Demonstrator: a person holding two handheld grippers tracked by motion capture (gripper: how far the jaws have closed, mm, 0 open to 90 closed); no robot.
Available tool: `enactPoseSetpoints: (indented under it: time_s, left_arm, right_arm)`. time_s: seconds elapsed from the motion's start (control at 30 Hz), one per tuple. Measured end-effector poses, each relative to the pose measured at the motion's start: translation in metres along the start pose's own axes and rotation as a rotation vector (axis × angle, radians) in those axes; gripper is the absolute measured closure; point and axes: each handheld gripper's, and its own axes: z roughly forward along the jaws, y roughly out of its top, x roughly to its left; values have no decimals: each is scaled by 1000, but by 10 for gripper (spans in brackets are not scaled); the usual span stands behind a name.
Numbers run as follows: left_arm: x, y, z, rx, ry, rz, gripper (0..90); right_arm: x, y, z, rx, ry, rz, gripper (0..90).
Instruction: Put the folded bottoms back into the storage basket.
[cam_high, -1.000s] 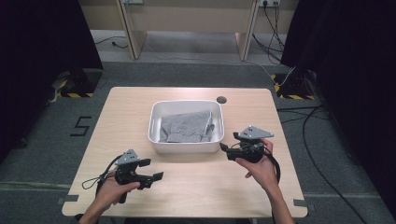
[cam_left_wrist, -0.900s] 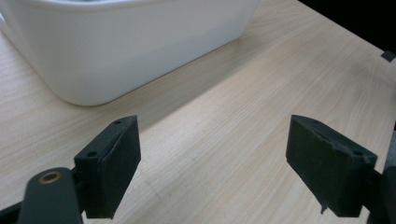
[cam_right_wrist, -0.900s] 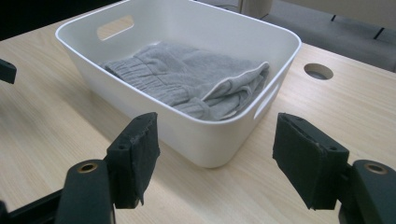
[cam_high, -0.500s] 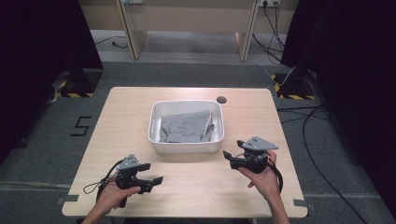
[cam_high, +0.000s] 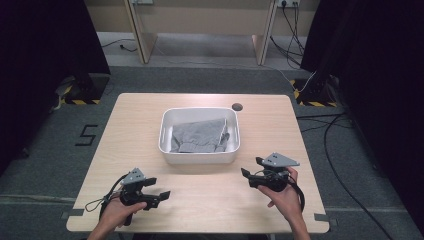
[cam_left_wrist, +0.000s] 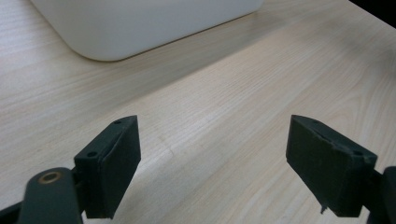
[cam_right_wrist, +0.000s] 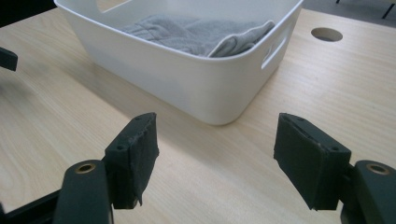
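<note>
the right gripper (cam_high: 250, 168) has sunk toward the table (cam_high: 210, 200), away from the bin (cam_high: 199, 156). both grippers' jaws stand spread and empty, left gripper (cam_high: 159, 187) idle; the grey cloth (cam_high: 197, 135) looks done with.

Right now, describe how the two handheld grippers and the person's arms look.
Both are black. The left gripper and the right gripper each carry a grey three-cornered plate on top and trail a black cable. Their jaws end in flat, dark rectangular pads with small screw holes. The forearms show no sleeves.
</note>
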Motion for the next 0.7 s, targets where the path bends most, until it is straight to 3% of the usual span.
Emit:
enactPoseSetpoints:
  time_s: [0.43,0.7]
  left_arm:
    - [4,-13,-4,12,29,-12,175]
    - [4,-20,-6,25,56,7,175]
  right_arm:
    - [-1,-29,1,49,12,33,313]
    - [0,-40,4,81,15,38,313]
